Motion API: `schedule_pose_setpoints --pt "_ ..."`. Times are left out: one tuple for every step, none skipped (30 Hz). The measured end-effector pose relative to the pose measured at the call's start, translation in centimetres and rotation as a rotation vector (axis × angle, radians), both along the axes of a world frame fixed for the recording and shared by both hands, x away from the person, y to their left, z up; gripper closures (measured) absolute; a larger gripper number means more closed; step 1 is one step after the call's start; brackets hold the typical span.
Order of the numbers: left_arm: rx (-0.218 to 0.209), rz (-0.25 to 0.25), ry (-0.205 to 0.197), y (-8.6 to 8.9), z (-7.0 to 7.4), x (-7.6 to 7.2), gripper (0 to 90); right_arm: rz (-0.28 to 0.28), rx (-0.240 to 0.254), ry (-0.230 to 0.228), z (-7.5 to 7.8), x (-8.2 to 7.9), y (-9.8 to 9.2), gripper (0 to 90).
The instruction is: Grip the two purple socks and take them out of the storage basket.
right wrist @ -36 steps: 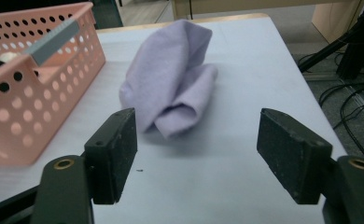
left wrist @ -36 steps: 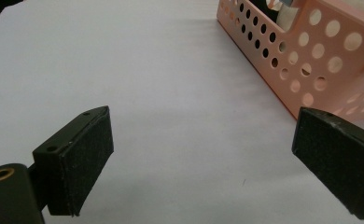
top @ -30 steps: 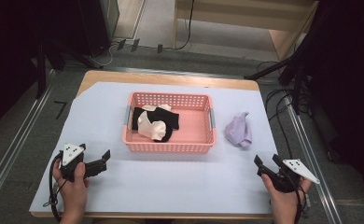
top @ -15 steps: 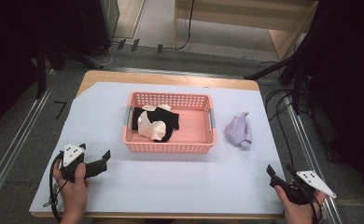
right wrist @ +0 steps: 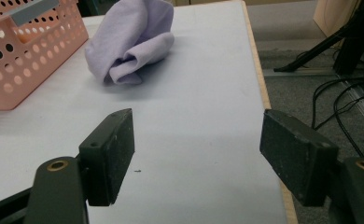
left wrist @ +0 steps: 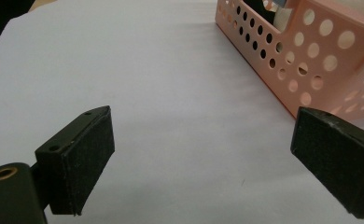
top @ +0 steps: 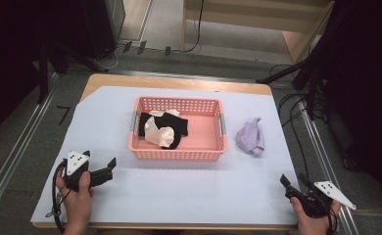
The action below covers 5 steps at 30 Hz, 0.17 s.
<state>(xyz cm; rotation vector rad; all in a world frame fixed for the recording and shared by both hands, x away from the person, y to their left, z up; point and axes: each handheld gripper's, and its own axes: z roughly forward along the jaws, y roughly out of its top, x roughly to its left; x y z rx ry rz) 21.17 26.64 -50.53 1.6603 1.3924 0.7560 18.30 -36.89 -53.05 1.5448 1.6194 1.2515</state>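
So at that point the left tongs [top: 111, 164] were parked near the front left corner of the bench [top: 189, 191], jaws spread wide and gripping nothing, pointed toward the pink basket [top: 177, 152]. They hadn't budged from a second before. The basket sat mid-bench with a black cloth [top: 165, 122] and a cream-coloured one [top: 159, 135] bunched up inside, same as before.

Right of the basket, just beside it but not touching, the purple cloth [top: 250, 137] lay crumpled on the bench, nearer the right edge. In the right gripper view it [right wrist: 131, 39] was well ahead of the jaws, slightly left of centre.

The real change was on the right: the right tongs [top: 293, 181] had slid back toward the front right corner, further from the purple cloth than a second earlier. Jaws were released, nothing between them.

My guess is the purple cloth was the next thing for the basket, and no reach had started yet.
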Motion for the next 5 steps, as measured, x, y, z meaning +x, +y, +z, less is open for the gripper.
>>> schedule_pose_setpoints --pt "-0.001 0.001 -0.002 0.00 -0.01 0.00 7.0 0.005 -0.007 -0.001 -0.01 0.03 0.07 26.5" --pt "-0.002 0.002 -0.001 0.00 -0.01 0.00 7.0 0.010 -0.022 -0.001 0.00 0.07 0.17 26.6" --pt "-0.001 0.001 -0.001 0.00 -0.01 0.01 7.0 0.010 -0.029 0.001 0.00 0.08 0.31 26.8" --pt "-0.002 0.000 -0.001 0.01 -0.01 0.00 7.0 0.012 -0.040 0.004 0.01 0.09 0.39 27.0" --pt "-0.002 0.001 -0.002 0.01 -0.01 0.01 7.0 0.010 -0.050 0.004 0.01 0.10 0.46 27.2"
